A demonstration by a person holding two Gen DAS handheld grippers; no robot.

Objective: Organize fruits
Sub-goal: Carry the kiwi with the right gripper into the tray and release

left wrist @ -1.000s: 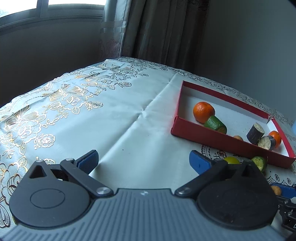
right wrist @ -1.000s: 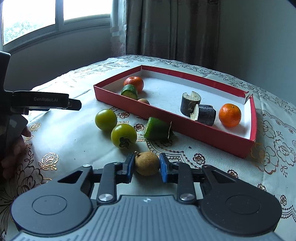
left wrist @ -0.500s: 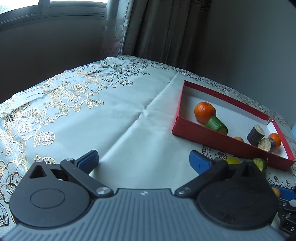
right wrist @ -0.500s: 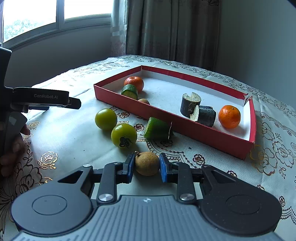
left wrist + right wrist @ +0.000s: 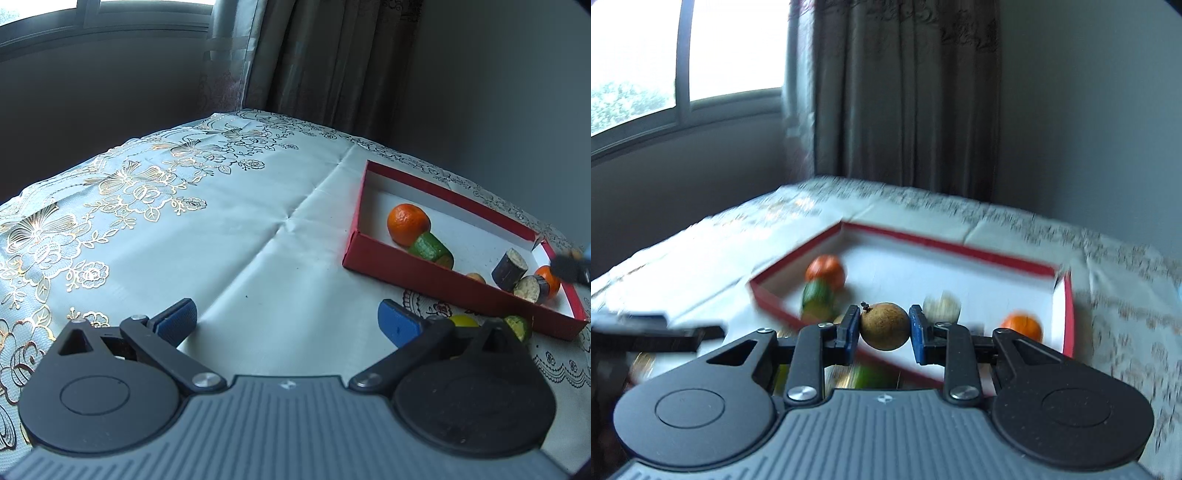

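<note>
A small round brown fruit [image 5: 884, 326] is gripped between the blue pads of the right gripper [image 5: 884, 328], raised clear of the tablecloth [image 5: 229, 236] in front of the red box [image 5: 1068, 317]. The right wrist view is smeared by motion, so the contents of the box are seen there only as blurs: an orange [image 5: 826, 271] with a green piece [image 5: 817, 295] against it near the left corner, a pale shape partly hidden behind the right pad, and a second orange [image 5: 1021, 326] cut off by the gripper's linkage. Green blurs below the held fruit cannot be identified. In the sharper left wrist view the left gripper [image 5: 286, 319] is seen with its jaws spread wide and nothing between them, above bare cloth. The two dark cut pieces [image 5: 509, 268] are seen in the box beside the far orange, which is half covered by them and by a blurred dark object at the frame's right edge. A yellow-green fruit [image 5: 463, 320] and a green piece [image 5: 519, 326] outside the box are mostly hidden behind the left gripper's right finger.
</note>
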